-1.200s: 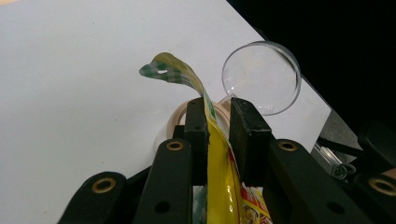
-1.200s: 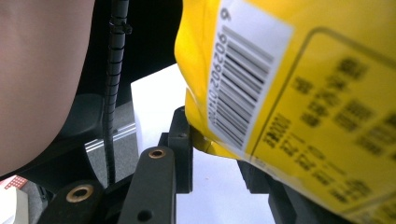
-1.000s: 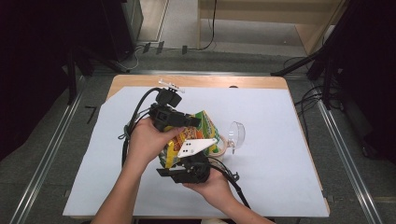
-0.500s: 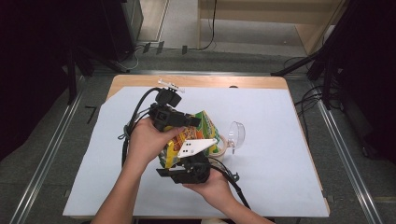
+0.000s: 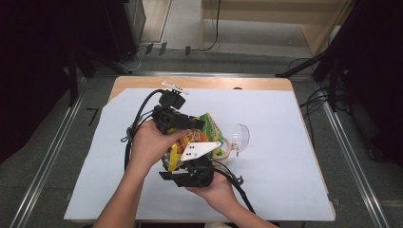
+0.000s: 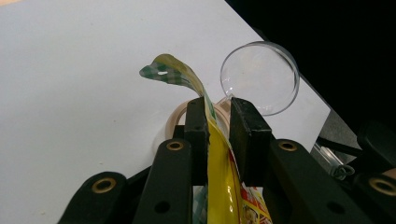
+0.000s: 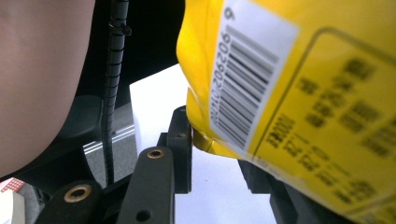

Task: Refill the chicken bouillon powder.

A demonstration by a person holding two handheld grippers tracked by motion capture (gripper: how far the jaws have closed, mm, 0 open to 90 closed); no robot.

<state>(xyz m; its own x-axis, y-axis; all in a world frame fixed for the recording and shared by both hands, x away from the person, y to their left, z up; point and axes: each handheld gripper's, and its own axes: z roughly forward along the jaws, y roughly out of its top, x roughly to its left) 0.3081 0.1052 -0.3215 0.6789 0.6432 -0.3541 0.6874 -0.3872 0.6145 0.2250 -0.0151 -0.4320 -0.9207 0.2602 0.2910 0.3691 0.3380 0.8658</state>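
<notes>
A yellow and green snack bag (image 5: 205, 132) is held up over the white sheet at mid-table. My left gripper (image 5: 195, 124) comes at it from the left and is shut on its upper edge; in the left gripper view the jaws (image 6: 218, 109) pinch the yellow film, and the bag's green-checked top (image 6: 172, 73) curls past them. My right gripper (image 5: 189, 166) sits under the bag on the near side. In the right gripper view the bag's barcoded back (image 7: 289, 93) hangs over the jaws and its bottom corner lies between them. One jaw is mostly hidden, so the grip is unclear.
A beige tape roll (image 5: 224, 148) lies on the white sheet (image 5: 285, 142) just right of the bag. A clear round plastic cup (image 5: 240, 137) lies on its side beside it. Cables trail from both grippers toward the near edge.
</notes>
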